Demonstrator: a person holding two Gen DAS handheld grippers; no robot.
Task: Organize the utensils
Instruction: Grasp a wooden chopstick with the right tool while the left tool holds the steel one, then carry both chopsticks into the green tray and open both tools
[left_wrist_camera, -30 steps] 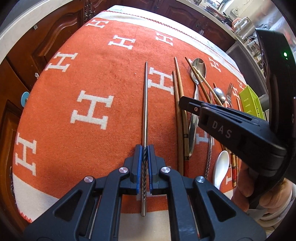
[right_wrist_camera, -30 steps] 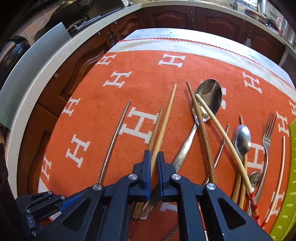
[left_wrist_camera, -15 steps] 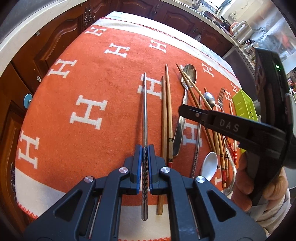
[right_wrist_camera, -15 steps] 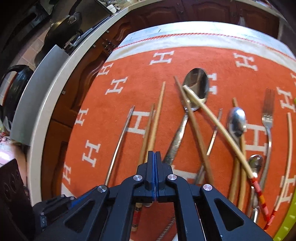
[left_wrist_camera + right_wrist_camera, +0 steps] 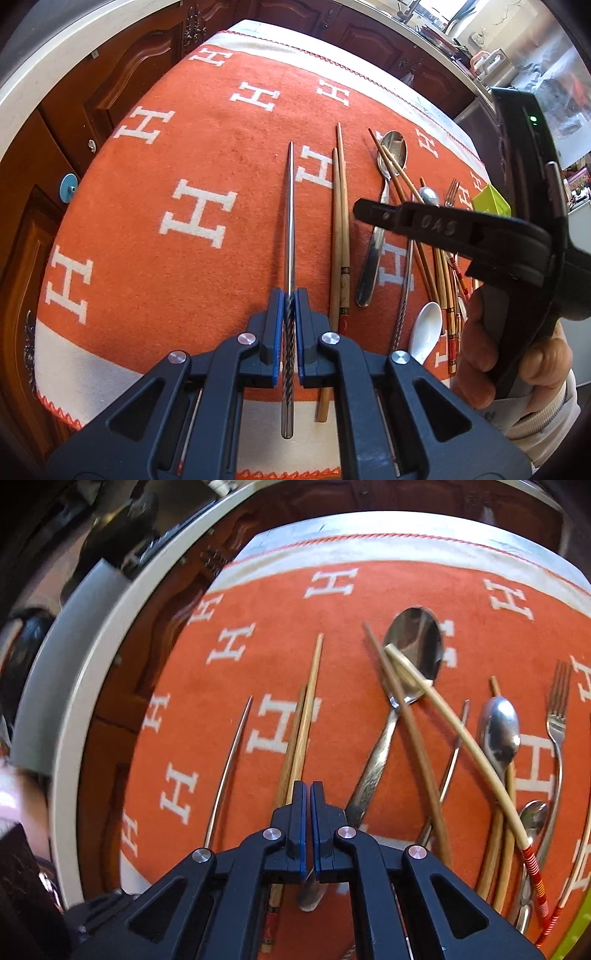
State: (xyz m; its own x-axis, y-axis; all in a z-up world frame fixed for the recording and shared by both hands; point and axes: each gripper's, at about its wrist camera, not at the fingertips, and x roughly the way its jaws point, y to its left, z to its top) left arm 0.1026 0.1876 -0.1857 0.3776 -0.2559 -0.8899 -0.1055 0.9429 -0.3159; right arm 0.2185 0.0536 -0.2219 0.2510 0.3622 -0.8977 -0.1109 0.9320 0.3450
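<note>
You're mid-sort on the orange cloth (image 5: 155, 177): your left gripper (image 5: 290, 295) is clenched on the steel chopstick (image 5: 290, 206), apart from the wooden pair (image 5: 341, 229). Your right gripper (image 5: 307, 788) hangs clenched and empty over that pair. Next, I'd guess, fetch its steel mate (image 5: 405, 280) from the pile. The green tray (image 5: 491, 201) is mostly hidden.

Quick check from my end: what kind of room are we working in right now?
Most likely a home kitchen or dining area. A table under an orange blanket holds chopsticks, spoons and a fork, and dark wooden cabinets under a pale countertop run behind it.
</note>
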